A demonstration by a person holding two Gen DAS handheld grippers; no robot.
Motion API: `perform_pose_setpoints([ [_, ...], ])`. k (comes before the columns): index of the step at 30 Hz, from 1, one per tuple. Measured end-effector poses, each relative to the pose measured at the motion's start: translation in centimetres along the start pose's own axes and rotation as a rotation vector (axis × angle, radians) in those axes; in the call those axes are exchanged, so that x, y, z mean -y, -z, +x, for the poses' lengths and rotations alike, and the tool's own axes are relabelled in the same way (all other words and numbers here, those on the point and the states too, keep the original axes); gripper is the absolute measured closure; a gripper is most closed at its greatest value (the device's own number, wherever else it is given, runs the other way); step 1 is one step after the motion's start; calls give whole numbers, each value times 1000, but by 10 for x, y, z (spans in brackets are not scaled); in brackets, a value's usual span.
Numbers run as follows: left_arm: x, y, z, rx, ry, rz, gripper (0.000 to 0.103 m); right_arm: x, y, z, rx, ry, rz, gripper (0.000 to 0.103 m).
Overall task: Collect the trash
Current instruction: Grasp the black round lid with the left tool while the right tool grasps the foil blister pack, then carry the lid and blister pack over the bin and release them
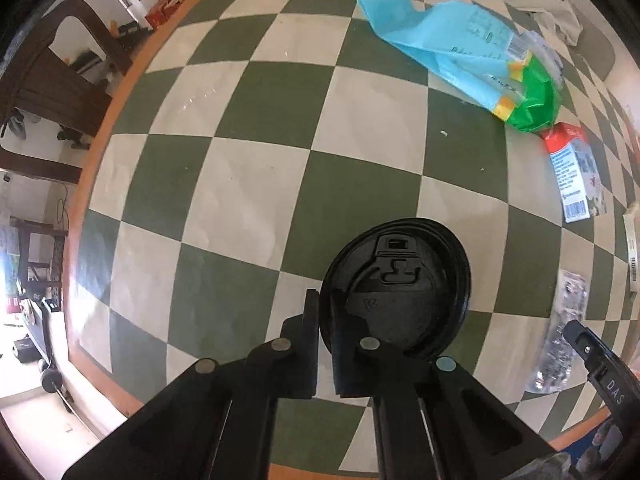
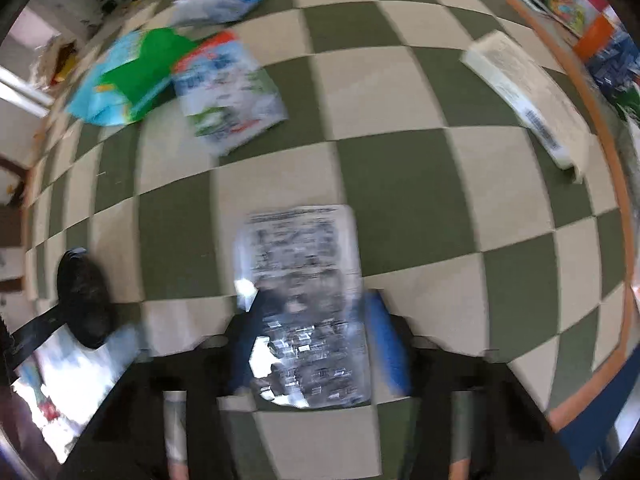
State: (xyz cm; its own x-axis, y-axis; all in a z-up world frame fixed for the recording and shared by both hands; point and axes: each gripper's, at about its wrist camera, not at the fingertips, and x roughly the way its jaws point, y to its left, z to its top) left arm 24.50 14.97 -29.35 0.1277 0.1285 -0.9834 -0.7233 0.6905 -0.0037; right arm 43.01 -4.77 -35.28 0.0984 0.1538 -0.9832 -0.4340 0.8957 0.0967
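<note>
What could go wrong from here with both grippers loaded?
The left gripper pinches the black lid only at its rim, so it may twist out. The right gripper view is blurred; its hold on the clear wrapper is hard to judge, and the thin film may slip.

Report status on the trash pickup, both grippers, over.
Left gripper shut on black cup lid. Right gripper around clear printed wrapper, view blurred, closure unclear. Blue-green bag, carton remain on table.
</note>
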Motion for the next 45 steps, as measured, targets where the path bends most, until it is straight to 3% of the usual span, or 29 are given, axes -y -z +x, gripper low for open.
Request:
perform_pose_setpoints([
  [2,2,3,-9,13,4,4,101,0,-2,-3,7,-41,18,76],
  [3,2,6,-16,23,10,10,101,4,-3,-5,11,-61,29,77],
  [5,8,8,-22,34,18,12,101,12,-6,-9,4,-112,72,89],
  [8,11,15,-34,55,32,9,101,26,-5,-11,-21,-186,132,89],
  [9,13,18,-38,58,36,7,101,32,-5,-11,-25,-201,140,89],
  [10,15,21,-40,60,39,5,101,31,-6,-10,-26,-194,134,79],
  [11,19,24,-40,61,39,5,101,27,-6,-8,-34,-167,120,67],
  [12,16,23,-39,62,38,4,102,24,-5,-5,-46,-151,110,40],
  [13,16,25,-40,65,35,2,102,20,-2,-1,-53,-157,107,34],
  [15,9,27,-43,71,32,-3,102,4,2,10,-83,-119,56,30],
  [18,-3,16,-39,78,32,-11,102,-32,7,14,-53,59,-90,29],
  [19,-4,17,-40,80,34,-13,102,-44,10,15,-28,122,-137,35],
  [21,-7,18,-44,87,42,-17,102,-53,14,14,-4,124,-173,41],
  [25,-9,22,-58,109,53,-18,102,-51,19,5,7,73,-163,41],
  [31,-18,35,-86,161,58,-6,102,-29,31,-37,37,-37,-143,41],
  [36,-29,57,-109,205,74,26,102,-19,51,-71,86,-79,-161,41],
  [45,-63,129,-128,253,121,127,102,-44,144,-119,187,-93,-108,41],
])
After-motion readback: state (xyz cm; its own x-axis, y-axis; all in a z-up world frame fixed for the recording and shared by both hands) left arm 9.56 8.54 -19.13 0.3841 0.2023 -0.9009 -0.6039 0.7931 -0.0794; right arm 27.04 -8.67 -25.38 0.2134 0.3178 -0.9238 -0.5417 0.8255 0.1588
